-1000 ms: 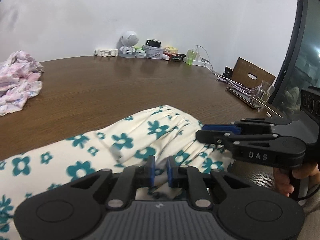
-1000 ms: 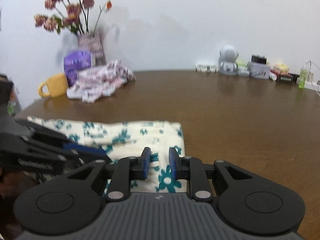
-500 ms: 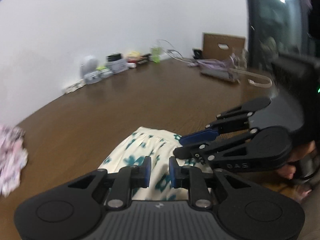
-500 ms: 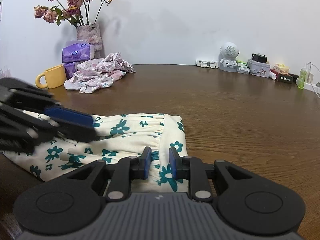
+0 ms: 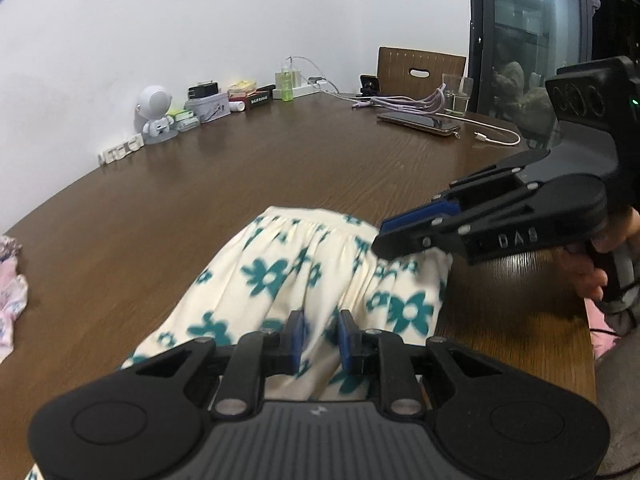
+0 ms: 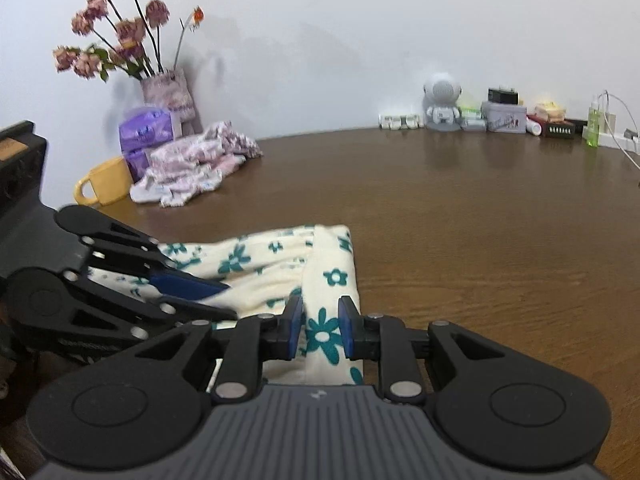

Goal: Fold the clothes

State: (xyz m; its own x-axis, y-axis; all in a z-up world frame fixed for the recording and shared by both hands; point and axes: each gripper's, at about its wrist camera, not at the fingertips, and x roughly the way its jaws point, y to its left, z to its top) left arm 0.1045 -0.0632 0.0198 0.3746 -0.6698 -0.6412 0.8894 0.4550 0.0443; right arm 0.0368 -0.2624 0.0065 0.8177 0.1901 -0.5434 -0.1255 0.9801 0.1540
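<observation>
Here both tongs pinch cloth: the left gripper (image 5: 320, 340) is clamped on a ridge of the garment (image 5: 312, 264), the right gripper (image 6: 319, 332) on its folded edge. The garment lies at the table's (image 6: 480, 220) near edge, running toward 12 o'clock in the left view. It looks light, limp and unslippery; hems and corners seem the best holds.
</observation>
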